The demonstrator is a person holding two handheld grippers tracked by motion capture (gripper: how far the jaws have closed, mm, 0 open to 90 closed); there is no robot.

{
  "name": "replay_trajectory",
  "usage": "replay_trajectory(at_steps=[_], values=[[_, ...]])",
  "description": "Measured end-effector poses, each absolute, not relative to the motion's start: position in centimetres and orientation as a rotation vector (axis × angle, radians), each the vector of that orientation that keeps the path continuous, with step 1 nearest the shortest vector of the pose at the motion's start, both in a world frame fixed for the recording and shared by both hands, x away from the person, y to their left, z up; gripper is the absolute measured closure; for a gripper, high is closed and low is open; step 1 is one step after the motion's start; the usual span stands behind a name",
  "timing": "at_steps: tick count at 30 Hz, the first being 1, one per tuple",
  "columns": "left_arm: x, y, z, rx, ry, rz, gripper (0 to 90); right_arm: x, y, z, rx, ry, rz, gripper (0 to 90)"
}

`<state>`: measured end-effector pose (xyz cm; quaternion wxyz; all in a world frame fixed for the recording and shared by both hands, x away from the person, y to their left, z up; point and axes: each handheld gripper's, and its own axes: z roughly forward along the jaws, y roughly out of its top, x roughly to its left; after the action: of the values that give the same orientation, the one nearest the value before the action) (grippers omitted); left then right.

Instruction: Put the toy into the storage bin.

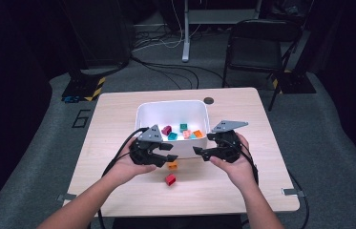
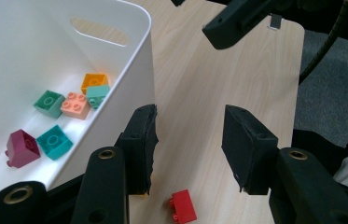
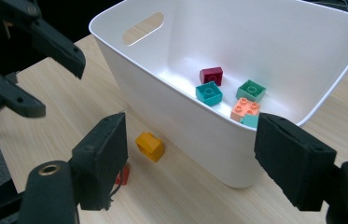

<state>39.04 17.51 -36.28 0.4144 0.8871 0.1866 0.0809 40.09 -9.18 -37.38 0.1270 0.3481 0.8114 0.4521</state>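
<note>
Lying nearest the person on the desk [image 1: 118,157] is a red brick [image 1: 170,179], well apart from the white tub [image 1: 148,110] and untouched. Just beyond it, a yellow brick [image 1: 172,165] sits on the bare wood close to the tub's near wall; in the right gripper view it lies just beside that wall.

Either side of these two bricks, a hand holds each tool low over the desk. On the left, the left gripper [image 1: 162,157] has its jaws parted with nothing between them; in its own view the red brick lies on the desk below the gap, untouched. On the right, the right gripper [image 1: 202,153] also has its jaws spread wide and empty, pointing toward the other tool, with the yellow brick and the tub's near wall seen between them in its own view.

Farther off, inside the tub, lie a dark red brick [image 1: 166,130], teal bricks [image 1: 172,136], a green brick [image 1: 183,127], a pink brick [image 1: 187,134] and an orange brick [image 1: 197,133].

Beyond the desk stands a black folding chair [image 1: 256,45].
</note>
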Motion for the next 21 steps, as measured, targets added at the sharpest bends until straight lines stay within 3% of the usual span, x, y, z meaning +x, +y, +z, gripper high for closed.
replay_trajectory(at_steps=[21], values=[[38.2,17.2,-41.4,2.238,0.525,0.162,54.3,40.1,-9.1,-37.5,1.013,2.365,1.312,25.0]])
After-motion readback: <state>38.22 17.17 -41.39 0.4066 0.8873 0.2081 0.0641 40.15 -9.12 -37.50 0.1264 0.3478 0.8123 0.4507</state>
